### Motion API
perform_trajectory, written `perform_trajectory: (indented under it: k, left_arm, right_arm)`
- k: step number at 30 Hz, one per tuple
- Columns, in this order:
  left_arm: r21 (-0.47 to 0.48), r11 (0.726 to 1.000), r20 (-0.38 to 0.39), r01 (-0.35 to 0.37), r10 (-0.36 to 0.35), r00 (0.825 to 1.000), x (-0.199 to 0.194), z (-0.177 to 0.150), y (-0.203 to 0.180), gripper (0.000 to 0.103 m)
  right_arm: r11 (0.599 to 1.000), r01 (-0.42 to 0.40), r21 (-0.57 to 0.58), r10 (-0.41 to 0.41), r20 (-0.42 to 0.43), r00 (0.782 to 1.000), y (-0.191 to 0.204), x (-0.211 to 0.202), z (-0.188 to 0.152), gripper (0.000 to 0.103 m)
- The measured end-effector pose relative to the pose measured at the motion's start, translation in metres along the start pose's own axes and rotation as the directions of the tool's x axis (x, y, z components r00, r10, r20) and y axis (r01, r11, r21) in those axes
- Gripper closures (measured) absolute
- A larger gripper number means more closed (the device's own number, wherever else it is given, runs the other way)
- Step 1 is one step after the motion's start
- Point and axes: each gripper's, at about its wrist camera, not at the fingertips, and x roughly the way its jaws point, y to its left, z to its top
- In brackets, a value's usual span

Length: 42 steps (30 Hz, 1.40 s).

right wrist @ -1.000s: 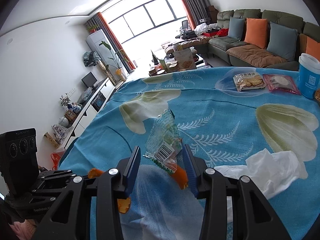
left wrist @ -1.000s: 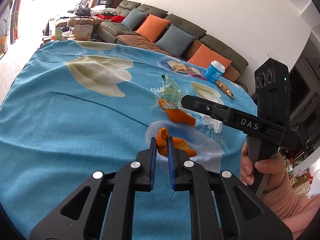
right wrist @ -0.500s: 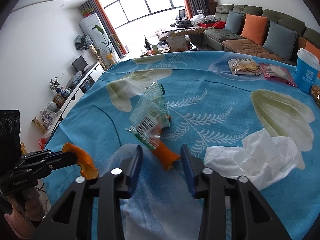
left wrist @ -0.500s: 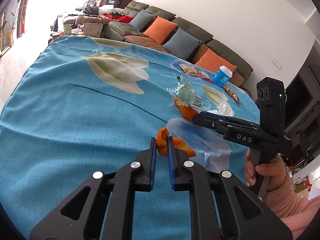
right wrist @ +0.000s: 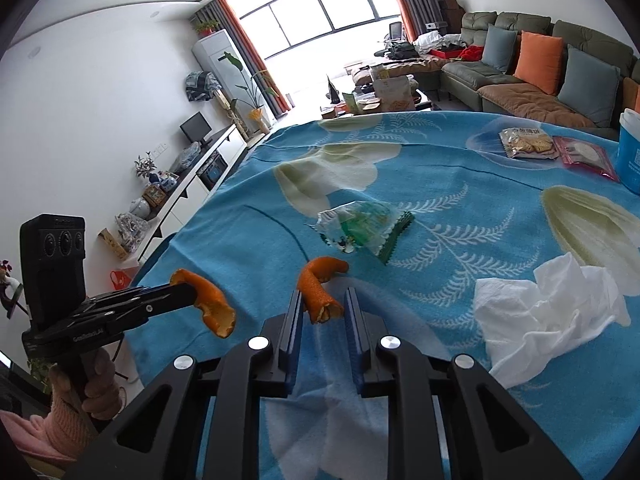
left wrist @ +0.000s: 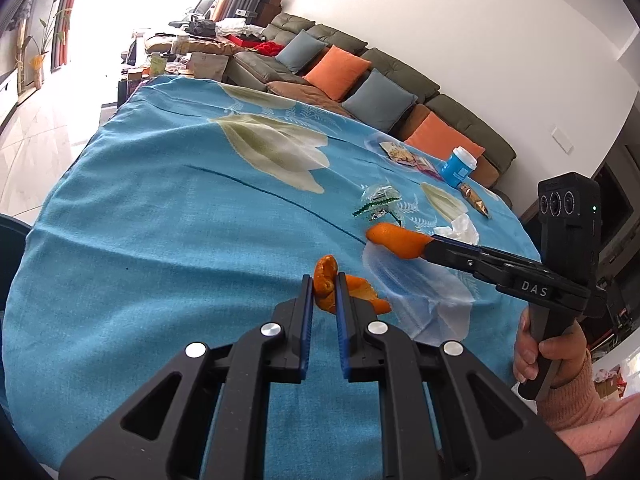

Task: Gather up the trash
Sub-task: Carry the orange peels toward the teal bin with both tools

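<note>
The left gripper (left wrist: 321, 294) was clamped on a curled orange peel strip (left wrist: 325, 283), and the right gripper (right wrist: 321, 314) pinched a second bent orange peel piece (right wrist: 319, 285), both lifted above the near edge of the table covered by a blue flowered cloth (right wrist: 460, 184). Such peel seemed light, leathery and bendable, best taken across its thick middle. A crinkly clear-green plastic wrapper (right wrist: 360, 229) and a soft crumpled white tissue (right wrist: 548, 312) lay on the cloth further in.
</note>
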Motion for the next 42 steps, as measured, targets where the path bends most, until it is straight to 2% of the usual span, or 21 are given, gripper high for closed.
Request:
perform_trajectory:
  k: [12,26,32,37,42]
  left_arm:
    - [-0.031,0.999,0.052,-0.037,0.039,0.998,-0.035,-0.008,0.016,0.092]
    - [-0.077,0.994,0.105,-0.083,0.091,0.990,-0.072,-0.016,0.039,0.092]
    - [-0.098,0.990,0.124,-0.103,0.115,0.986,-0.085,-0.019,0.049,0.092]
    - [-0.119,0.986,0.133,-0.113,0.129,0.983,-0.095,-0.023,0.059,0.092]
    - [-0.136,0.983,0.144,-0.120,0.139,0.980,-0.102,-0.025,0.067,0.092]
  right_arm:
    - [0.991,-0.125,-0.050,0.125,0.000,0.992,0.041,-0.001,-0.001,0.091]
    - [0.969,-0.224,-0.103,0.223,-0.024,0.975,0.081,0.017,0.008,0.091]
    - [0.960,-0.242,-0.137,0.238,-0.045,0.970,0.098,0.028,0.010,0.092]
    - [0.966,-0.223,-0.135,0.219,-0.045,0.975,0.097,0.030,0.010,0.092]
    - [0.961,-0.237,-0.143,0.234,-0.038,0.971,0.105,0.029,0.014,0.094]
